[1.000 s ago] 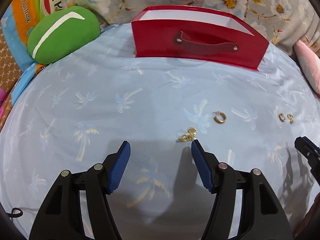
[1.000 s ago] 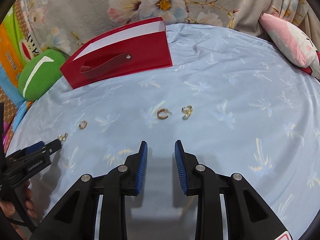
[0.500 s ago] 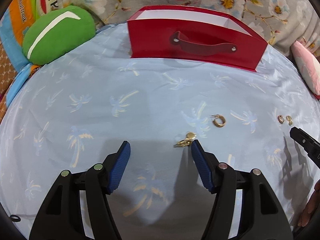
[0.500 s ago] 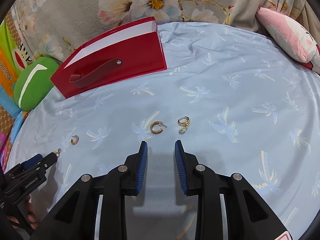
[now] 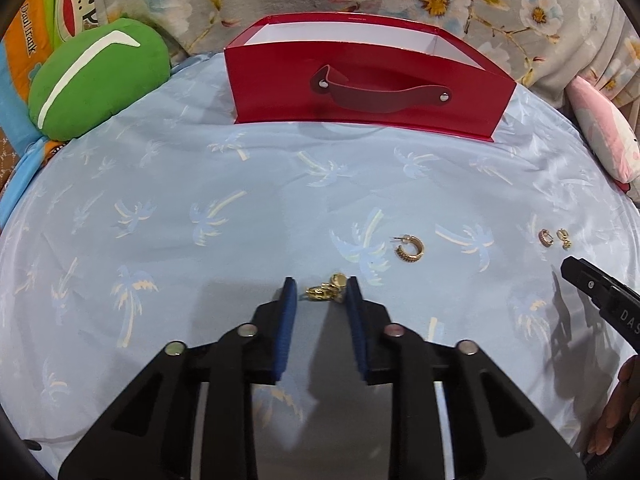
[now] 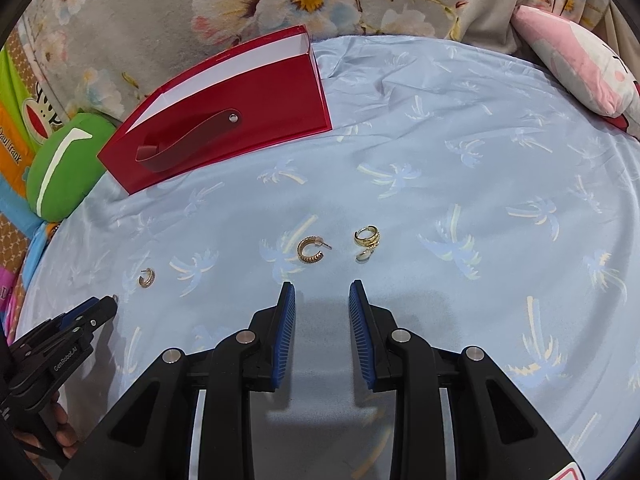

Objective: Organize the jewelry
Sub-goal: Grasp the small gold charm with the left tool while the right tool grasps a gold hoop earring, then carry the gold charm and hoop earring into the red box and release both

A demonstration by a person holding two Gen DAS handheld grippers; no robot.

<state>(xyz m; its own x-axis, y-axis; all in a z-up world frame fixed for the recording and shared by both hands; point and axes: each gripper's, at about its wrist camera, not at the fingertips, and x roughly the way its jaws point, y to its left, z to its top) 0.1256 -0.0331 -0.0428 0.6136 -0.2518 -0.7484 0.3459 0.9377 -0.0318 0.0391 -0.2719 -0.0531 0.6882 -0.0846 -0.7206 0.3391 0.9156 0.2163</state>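
A gold earring cluster (image 5: 326,290) lies on the blue palm-print cloth (image 5: 200,200) between the tips of my left gripper (image 5: 321,290). Its jaws are closing; the right pad touches the earring and a thin gap shows at the left pad. A gold hoop (image 5: 410,249) lies just beyond to the right. My right gripper (image 6: 322,292) stands open with nothing between its pads, just short of another gold hoop (image 6: 310,251) and a gold ring-shaped earring (image 6: 366,240). The red box (image 5: 360,92) stands open-topped at the back.
A green cushion (image 5: 96,76) lies at the back left and a pink plush (image 6: 576,60) at the back right. A floral blanket (image 6: 300,0) rises behind the red box (image 6: 224,132). The right gripper's black finger (image 5: 592,288) reaches in at the left view's right edge.
The left jaws have narrowed from wide apart to close around the earring cluster, which lay by the right pad before. The right gripper's jaws keep the same gap.
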